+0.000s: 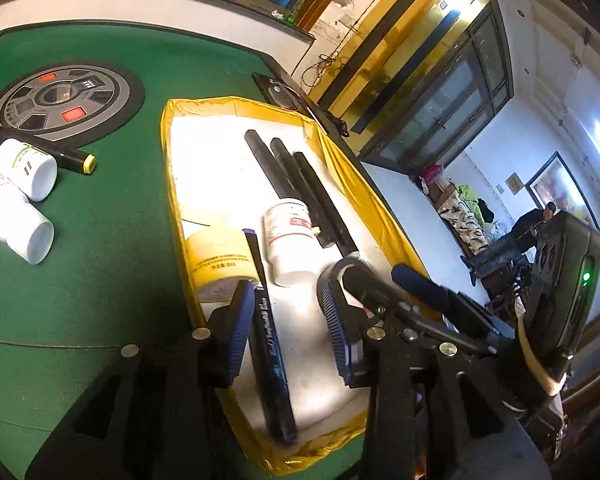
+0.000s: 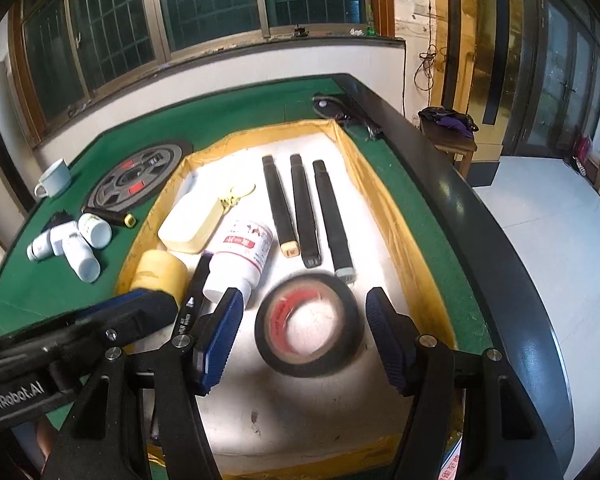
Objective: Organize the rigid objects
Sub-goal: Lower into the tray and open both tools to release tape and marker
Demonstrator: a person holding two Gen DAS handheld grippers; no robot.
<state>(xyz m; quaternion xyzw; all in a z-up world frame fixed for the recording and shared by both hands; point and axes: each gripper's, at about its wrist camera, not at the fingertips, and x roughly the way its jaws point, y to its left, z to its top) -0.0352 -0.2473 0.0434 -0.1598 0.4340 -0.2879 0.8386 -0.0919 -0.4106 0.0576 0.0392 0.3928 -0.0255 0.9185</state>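
A: Straddling the black tape roll (image 2: pixel 307 326), right tool (image 2: pixel 303 338) is spread wide, touching nothing; roll lies flat in the yellow-rimmed tray (image 2: pixel 384 196).

B: Left tool (image 1: pixel 288 330)?

A: Spread too, black pen (image 1: pixel 269 354) lying between its pads, unpinched.

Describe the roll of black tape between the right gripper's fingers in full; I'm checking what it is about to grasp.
The black tape roll lies flat on the white floor of the yellow-rimmed tray, hole facing up. Its outer winding looks like glossy black tape; the inner core is red with printing too blurred to read. It sits between the open fingers of the right gripper, touching neither pad, just short of the grey-capped end of the rightmost black marker.
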